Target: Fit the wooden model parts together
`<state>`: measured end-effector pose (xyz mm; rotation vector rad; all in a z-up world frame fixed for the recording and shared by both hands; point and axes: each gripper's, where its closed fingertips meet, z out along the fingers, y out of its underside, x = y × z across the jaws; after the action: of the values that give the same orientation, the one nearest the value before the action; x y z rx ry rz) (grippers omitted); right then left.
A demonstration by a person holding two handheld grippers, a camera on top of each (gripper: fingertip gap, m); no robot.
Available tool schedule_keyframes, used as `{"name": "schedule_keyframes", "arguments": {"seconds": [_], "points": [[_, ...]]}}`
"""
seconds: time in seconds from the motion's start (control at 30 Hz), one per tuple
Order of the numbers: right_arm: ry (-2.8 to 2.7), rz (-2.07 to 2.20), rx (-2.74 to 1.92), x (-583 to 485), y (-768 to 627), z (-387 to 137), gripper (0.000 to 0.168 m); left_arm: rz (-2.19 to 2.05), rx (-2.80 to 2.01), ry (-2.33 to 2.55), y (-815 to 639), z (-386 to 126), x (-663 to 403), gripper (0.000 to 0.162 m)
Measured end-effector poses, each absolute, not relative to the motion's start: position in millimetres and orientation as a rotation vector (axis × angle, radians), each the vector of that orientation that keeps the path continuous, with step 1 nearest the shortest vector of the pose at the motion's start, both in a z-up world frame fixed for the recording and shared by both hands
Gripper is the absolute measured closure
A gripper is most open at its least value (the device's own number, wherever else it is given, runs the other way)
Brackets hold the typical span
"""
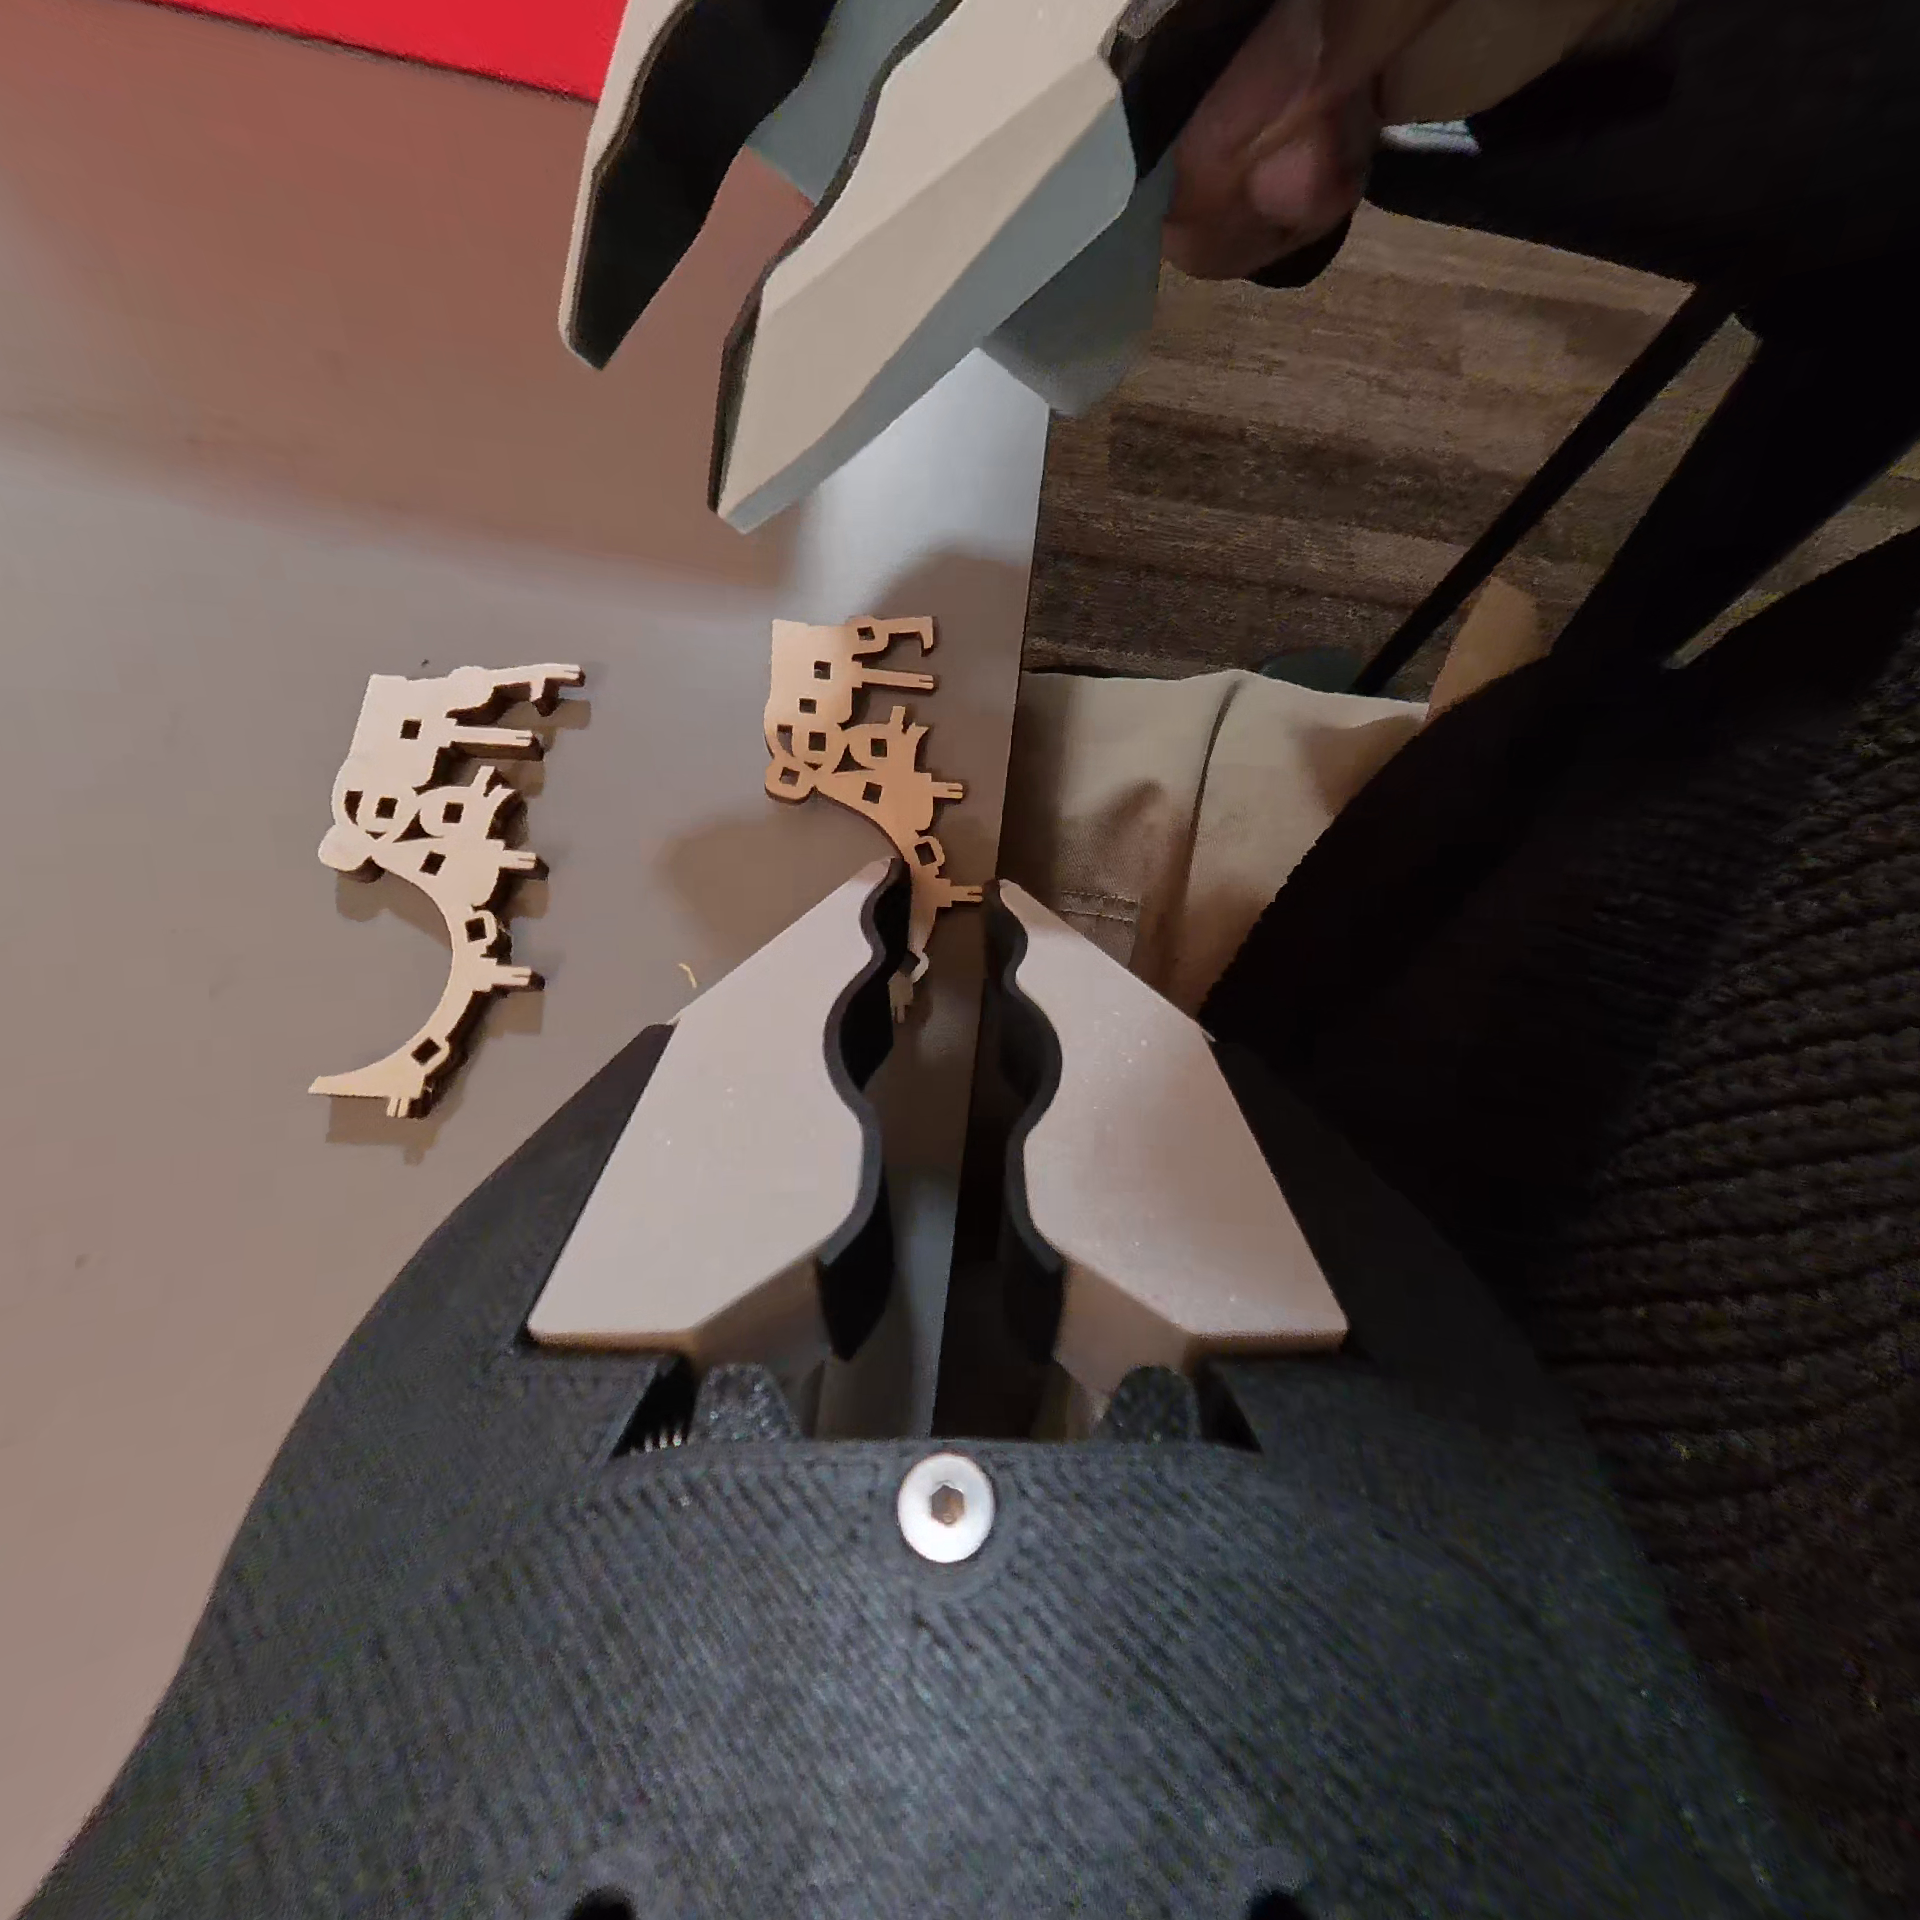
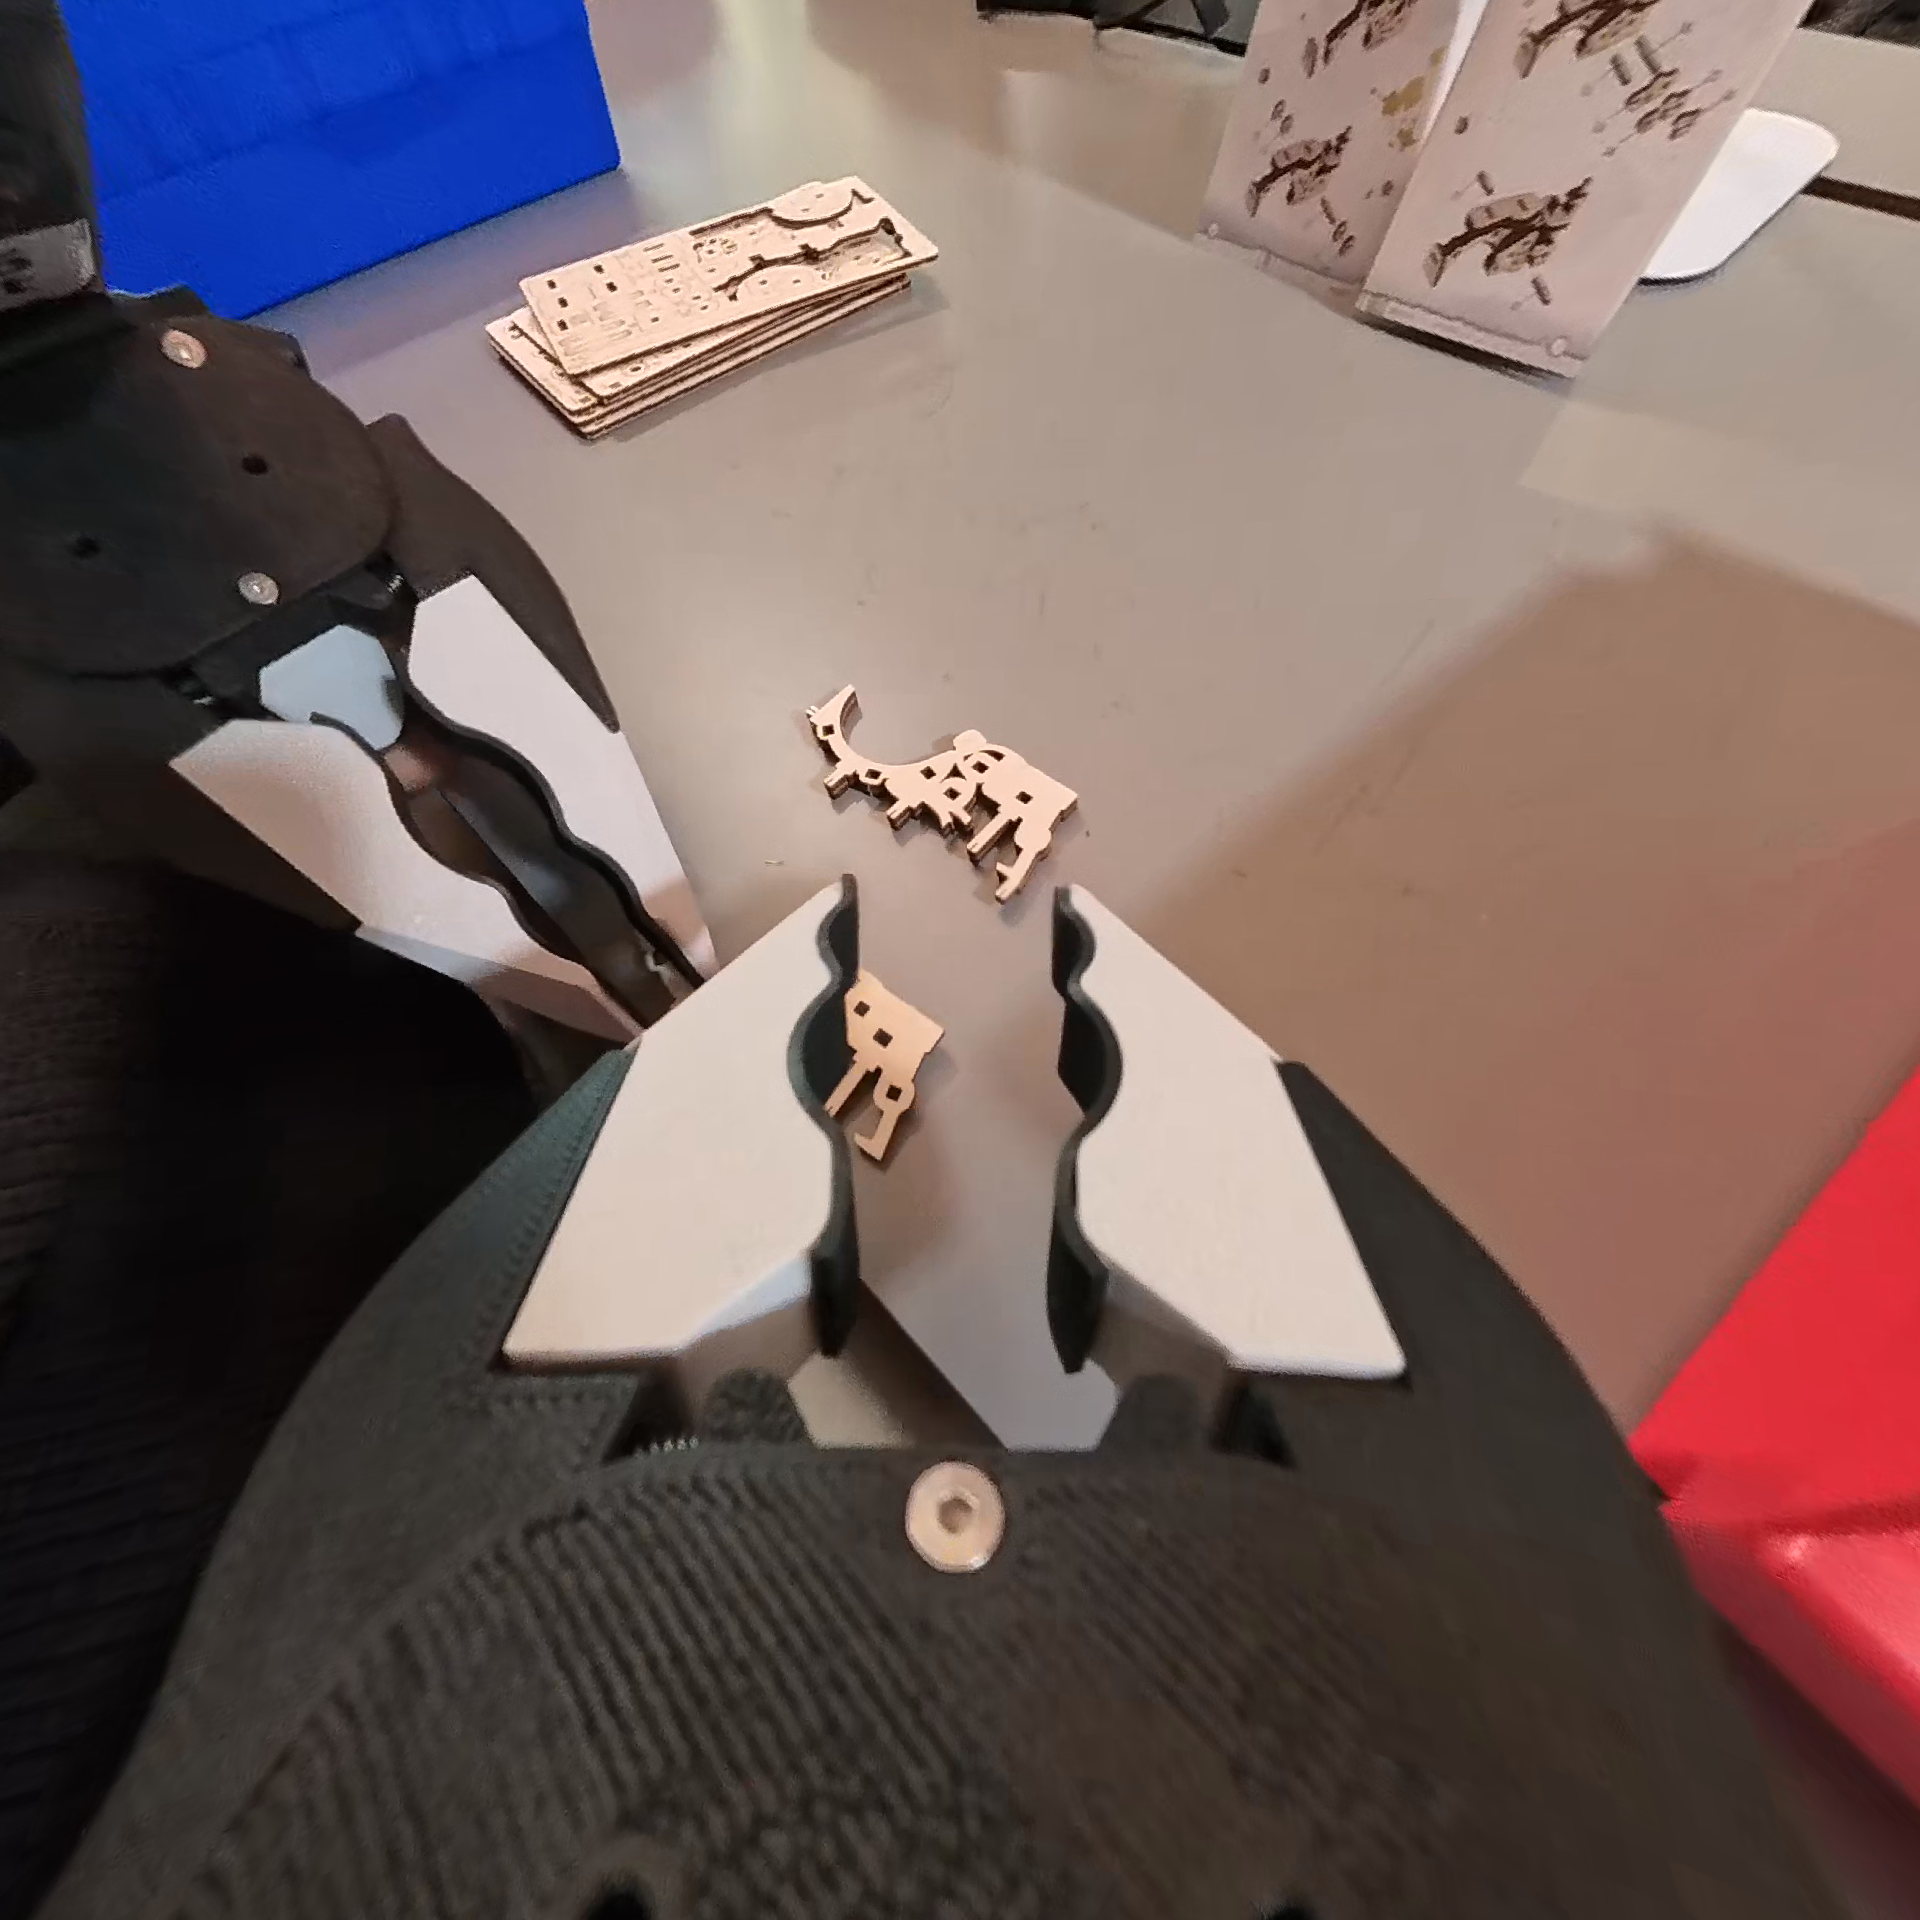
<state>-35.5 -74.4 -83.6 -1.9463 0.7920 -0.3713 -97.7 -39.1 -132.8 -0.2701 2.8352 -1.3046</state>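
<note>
Two flat laser-cut wooden pieces are on the grey table [image 2: 1247, 520]. One piece [image 1: 795, 707] sits at the table's edge, and my left gripper [image 1: 945, 883] is closed down on its thin tail. In the right wrist view this piece [image 2: 909, 1029] shows between the fingers of my right gripper [image 2: 956, 899], which hovers open above it, with the left gripper [image 2: 675, 966] coming in from the left. The other piece [image 1: 379, 758] lies flat and free to the left, just beyond my right fingertips [image 2: 1044, 816]. The right gripper [image 1: 665, 431] hangs above in the left wrist view.
A stack of wooden part sheets [image 2: 717, 301] lies farther back, with upright printed sheets [image 2: 1455, 187] and a white object [image 2: 1745, 187] behind. A blue box [image 2: 332, 104] is far left, a red box [image 2: 1818, 1299] at right. The table edge [image 1: 1013, 675] borders a person's legs [image 1: 1143, 810]. About 9 cm separates my left fingertips from my right.
</note>
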Motion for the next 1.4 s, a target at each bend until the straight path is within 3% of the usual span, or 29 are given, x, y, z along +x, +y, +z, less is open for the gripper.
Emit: {"name": "schedule_keyframes", "arguments": {"seconds": [0.03, 0.5, 0.93, 1.17, 1.4], "points": [[0.801, -0.375, -1.942, -35.9, -76.7, -83.3, 0.132, -1.319, -0.27, 2.84, -40.5, -131.4, -98.0, 0.149], [0.726, -0.371, -1.942, -47.9, -75.4, -78.4, 0.131, -1.527, -0.399, 2.771, -40.4, -107.1, -80.2, 0.15], [0.384, -0.603, -2.255, -66.1, -66.1, -112.6, 0.131, -1.564, -0.236, 2.822, -35.3, -104.5, -91.7, 0.15], [0.327, -0.778, -2.269, -58.8, -68.9, -108.3, 0.139, -1.558, -0.315, 2.787, -33.4, -104.0, -82.1, 0.15], [0.638, -0.691, -2.049, -39.1, -80.4, -84.2, 0.148, -1.691, -0.404, 2.632, -30.8, -82.4, -66.2, 0.15]]}}
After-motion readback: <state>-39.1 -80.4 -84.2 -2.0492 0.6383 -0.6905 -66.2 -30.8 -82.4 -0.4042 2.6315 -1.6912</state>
